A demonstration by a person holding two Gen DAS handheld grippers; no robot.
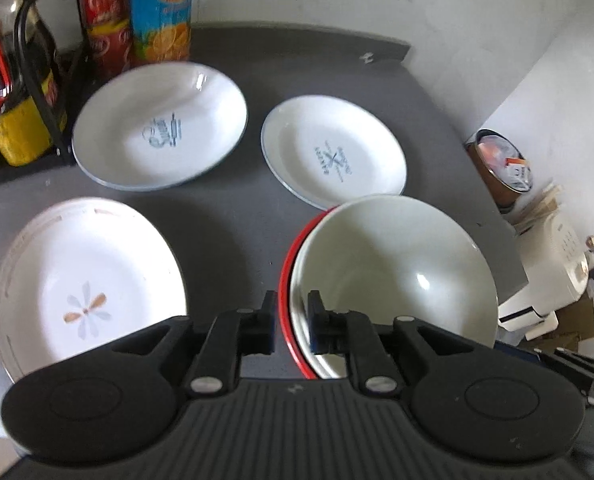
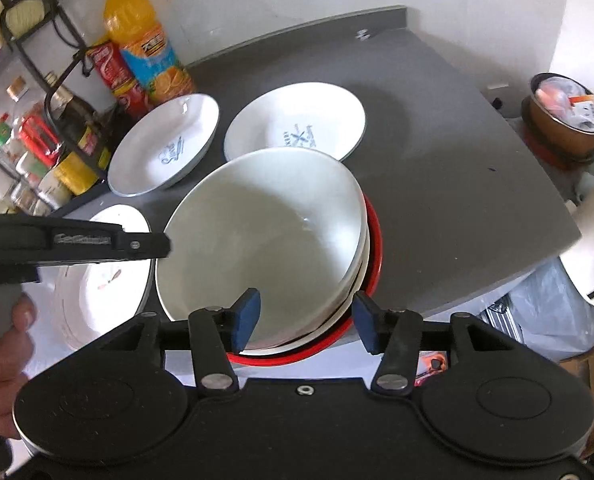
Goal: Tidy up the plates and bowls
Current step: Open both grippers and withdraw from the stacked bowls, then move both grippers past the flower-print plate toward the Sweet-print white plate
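Black left gripper (image 1: 291,322) pinches the near-left rim of the bowl stack (image 1: 393,280): one blue-padded finger outside the red rim, the other inside the white bowl, jaws nearly together on the wall. Right gripper (image 2: 306,318) is wide apart, straddling the stack's near edge; left pad over the white interior, right pad outside the red rim, neither clearly touching.

White bowl (image 2: 265,236) sits nested in a red-rimmed bowl (image 2: 373,256), with another white rim visible between them. Stack mouth faces up, tilted a bit toward the left in the right wrist view; round, so no long axis. It rests at the near edge of the grey counter (image 2: 457,184), partly overhanging toward the camera.

Flower plate (image 1: 85,280) lies flat, just left of the stack, separated by bare counter; it looks like several plates stacked, rim lines blurred. Behind it, a blue-rimmed deep plate (image 1: 159,124) with a rolling-pin print, face up. Right of that, a smaller blue-rimmed plate (image 1: 333,156) with crossed print, face up, its near edge just behind the stack, hidden partly by the bowl rim.

Orange juice bottle (image 2: 137,36) and red cola bottle (image 2: 117,76) stand upright at the back left by a black wire rack (image 2: 45,92) of condiments. A hand (image 2: 1,344) grips the left tool handle.
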